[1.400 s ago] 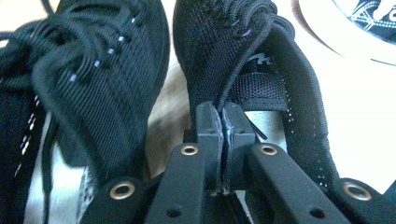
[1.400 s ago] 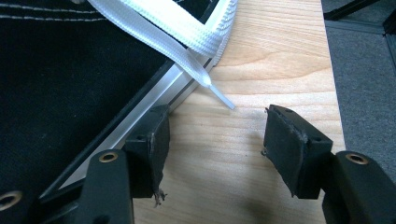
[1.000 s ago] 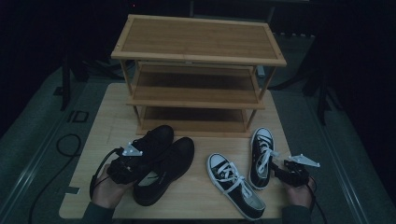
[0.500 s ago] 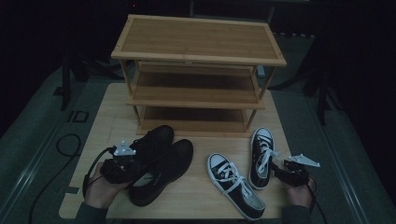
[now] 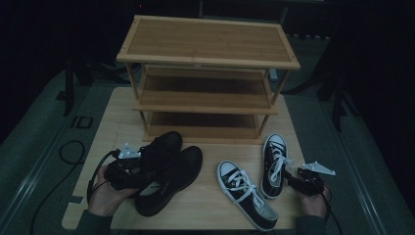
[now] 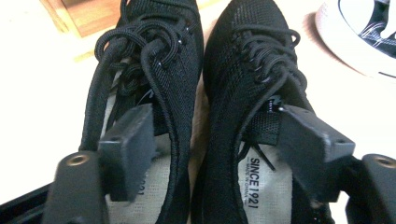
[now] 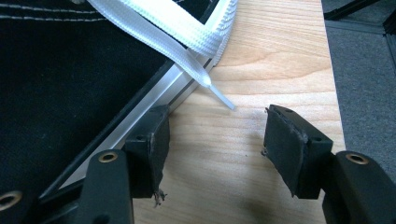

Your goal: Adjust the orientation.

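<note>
Judging by how things lie, little is done — all four shoes sit on the table (image 5: 115, 115) and the wooden shoe rack (image 5: 208, 58) holds nothing. The left gripper (image 6: 212, 140) has just been opening; its jaws stand spread, straddling the inner walls of the black mesh sneakers (image 5: 166, 169), not pinching. The right gripper (image 7: 212, 149) is spread over bare wood just beside a black canvas sneaker (image 5: 272, 164). Its mate (image 5: 244, 193) lies near the front edge — room there is tight.
</note>
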`<action>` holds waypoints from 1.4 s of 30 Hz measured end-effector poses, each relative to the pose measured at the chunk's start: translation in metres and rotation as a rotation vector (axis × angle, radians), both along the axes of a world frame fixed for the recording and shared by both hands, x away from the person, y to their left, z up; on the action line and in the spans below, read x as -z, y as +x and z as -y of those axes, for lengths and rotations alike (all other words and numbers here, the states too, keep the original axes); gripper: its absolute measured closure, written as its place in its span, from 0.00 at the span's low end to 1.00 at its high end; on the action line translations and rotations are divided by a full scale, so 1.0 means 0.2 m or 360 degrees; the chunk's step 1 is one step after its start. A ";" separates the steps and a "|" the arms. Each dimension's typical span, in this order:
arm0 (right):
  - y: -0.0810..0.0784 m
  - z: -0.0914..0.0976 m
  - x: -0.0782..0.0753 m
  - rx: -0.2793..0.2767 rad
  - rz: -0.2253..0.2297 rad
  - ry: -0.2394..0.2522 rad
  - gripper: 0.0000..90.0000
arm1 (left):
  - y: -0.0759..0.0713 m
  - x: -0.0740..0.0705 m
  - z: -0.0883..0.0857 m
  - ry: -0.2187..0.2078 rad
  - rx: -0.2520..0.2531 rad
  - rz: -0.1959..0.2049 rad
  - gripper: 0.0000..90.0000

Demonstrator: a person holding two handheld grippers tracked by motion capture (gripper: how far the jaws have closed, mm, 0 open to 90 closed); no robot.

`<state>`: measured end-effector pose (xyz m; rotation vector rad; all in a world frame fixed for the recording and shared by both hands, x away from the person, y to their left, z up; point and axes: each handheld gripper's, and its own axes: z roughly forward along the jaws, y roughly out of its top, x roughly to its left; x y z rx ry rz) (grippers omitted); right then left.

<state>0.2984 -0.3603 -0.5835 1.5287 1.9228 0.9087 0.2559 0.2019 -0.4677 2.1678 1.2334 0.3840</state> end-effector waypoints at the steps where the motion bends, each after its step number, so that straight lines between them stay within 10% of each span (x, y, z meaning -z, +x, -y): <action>1: 0.00 0.00 0.00 0.0000 0.0000 0.0000 0.45 | 0.01 0.01 0.00 0.0005 0.0007 -0.0006 0.28; 13: 0.00 0.00 0.00 -0.0002 0.0000 0.0000 0.45 | 0.09 0.04 0.02 0.0002 0.0040 -0.0061 0.26; 31: 0.00 0.00 0.00 -0.0002 0.0000 0.0001 0.45 | 0.17 0.11 0.10 0.0212 0.0053 -0.0217 0.46; 42: 0.00 0.00 0.00 -0.0002 -0.0001 0.0001 0.45 | 0.21 0.13 0.09 0.0273 0.0083 -0.0237 0.82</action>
